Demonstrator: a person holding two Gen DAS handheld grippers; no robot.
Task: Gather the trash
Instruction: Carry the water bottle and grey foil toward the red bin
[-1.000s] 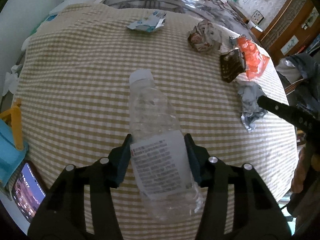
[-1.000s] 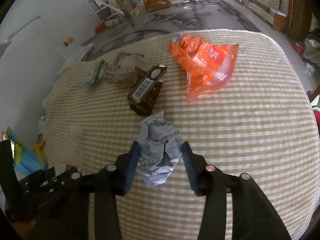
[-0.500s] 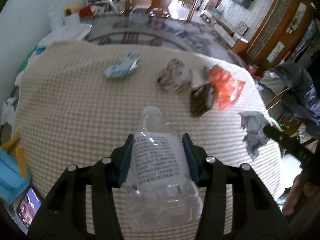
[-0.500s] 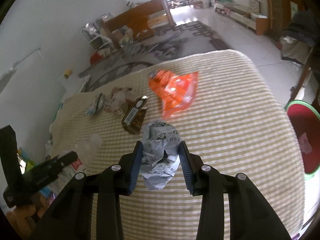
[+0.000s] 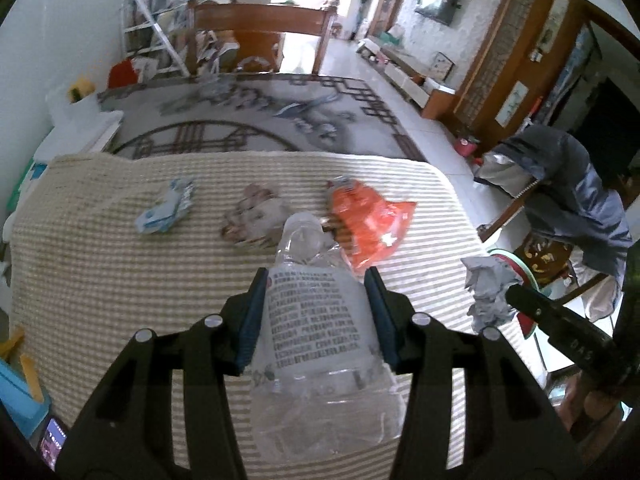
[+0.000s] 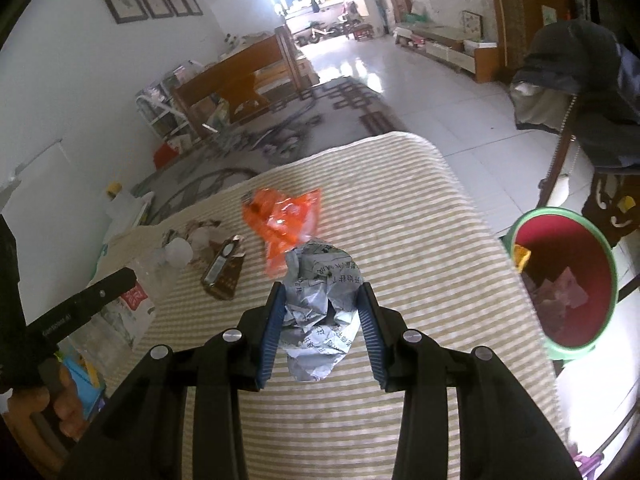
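Clear plastic bottle (image 5: 320, 320), crushed, printed label facing up: pinched between the fingers of your left gripper (image 5: 316, 312), cap end pointing forward past the fingertips, held above the checked cloth of the bench (image 5: 100, 280). Status: picked, not yet binned.

Grey crumpled paper wad (image 6: 320, 304): pinched between the fingers of your right gripper (image 6: 320, 316), its loose lower end hanging down between them, also held above the bench. Status: picked, not yet binned.

Red bin with green rim (image 6: 568, 280): on the floor off the bench edge, to the right of your right fingers and below them. It already holds some scraps, among them a yellow piece and pale crumpled bits, so part of the collecting looks done.

Remaining on the bench, all ahead of both pairs of fingers:
- Orange snack bag (image 6: 286, 220), just beyond the paper wad, directly ahead of your right fingers.
- Dark small box with barcode (image 6: 224, 276), ahead and to the left of your right fingers.
- Pale crumpled wrapper (image 5: 256, 216), ahead and slightly left of your left fingers.
- Blue-and-white wrapper (image 5: 166, 208), farther left of your left fingers.

Judgement: roughly mid-task. You have two items in hand to carry to the bin, then four items left to fetch. Neither held piece is over the bin yet; the paper wad is the nearer of the two.
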